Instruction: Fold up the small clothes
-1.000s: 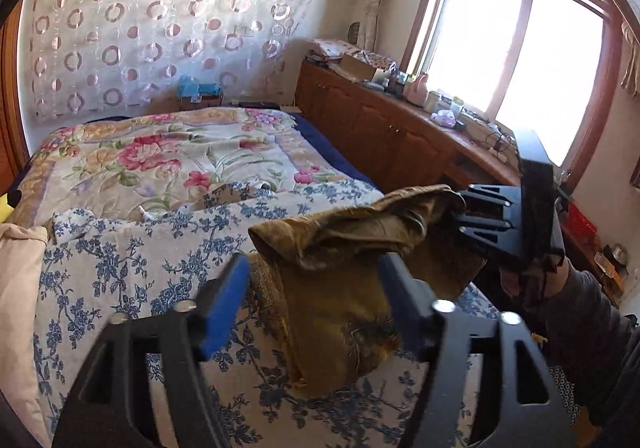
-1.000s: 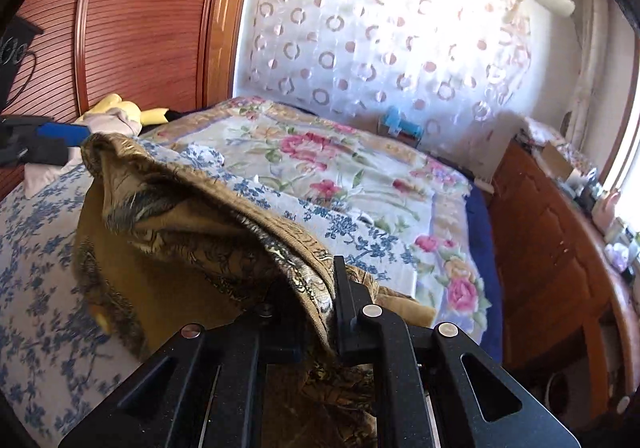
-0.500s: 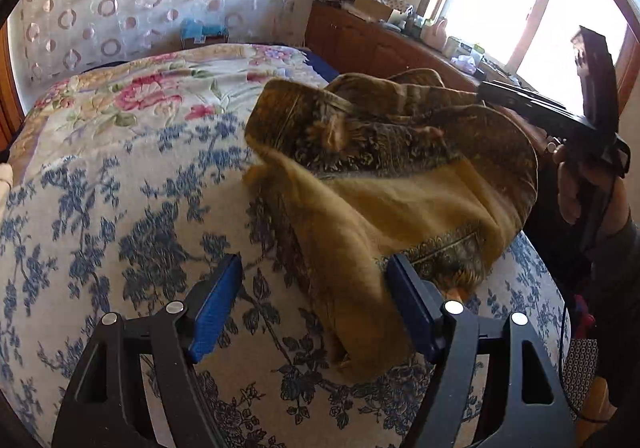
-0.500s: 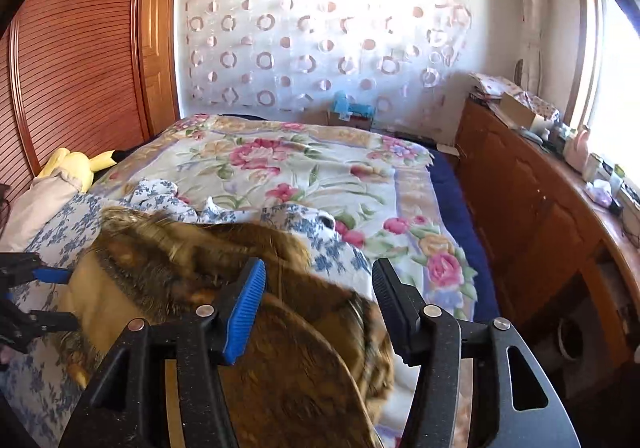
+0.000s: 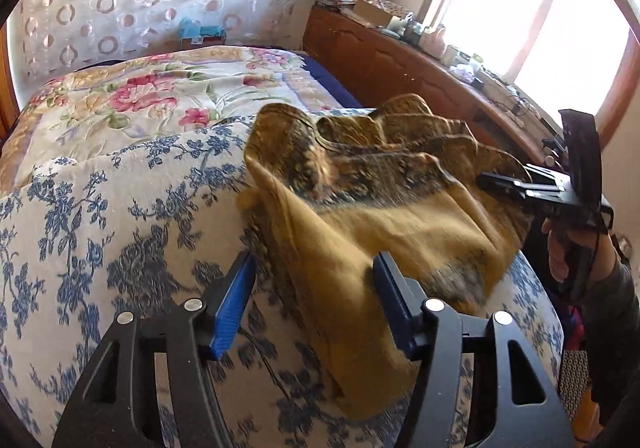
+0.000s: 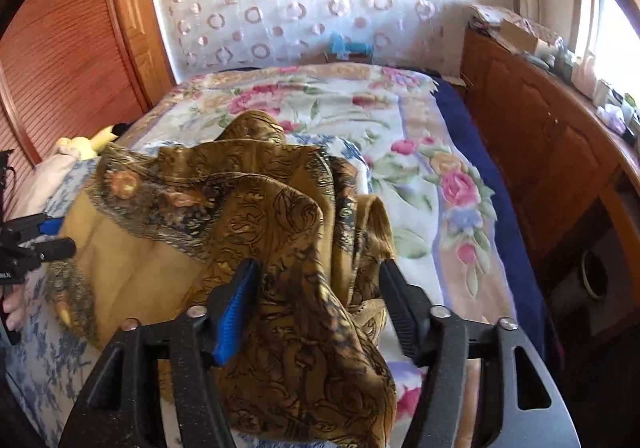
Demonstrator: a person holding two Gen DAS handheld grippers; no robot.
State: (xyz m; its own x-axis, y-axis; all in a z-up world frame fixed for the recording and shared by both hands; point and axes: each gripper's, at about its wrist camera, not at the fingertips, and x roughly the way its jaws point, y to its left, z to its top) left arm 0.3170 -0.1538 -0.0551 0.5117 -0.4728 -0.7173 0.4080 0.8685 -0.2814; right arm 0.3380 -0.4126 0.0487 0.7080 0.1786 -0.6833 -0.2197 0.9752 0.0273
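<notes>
The bed (image 5: 120, 176) carries a crumpled mustard patterned scarf (image 5: 360, 216) on its blue-floral cover. The left claw (image 5: 312, 304) angles downward, jaws just narrowing yet released around the cloth's near edge. The right claw (image 6: 316, 300) (tilted downward too) has just been opening, cloth draped loosely between its jaws.

A bed (image 5: 332, 88) fills the room, spread with a pink-rose floral quilt (image 5: 160, 88) at its far end and a blue-and-white floral cover (image 5: 100, 228) nearer, with a dark blue sheet (image 6: 492, 176) showing along the edge by the wooden cabinets. A mustard-gold patterned garment (image 5: 360, 240) lies crumpled on the blue-and-white cover near the bed's corner. At the opposite side, a cream pillow (image 6: 44, 176) and a yellow soft toy (image 6: 86, 144) rest on the bedding.
</notes>
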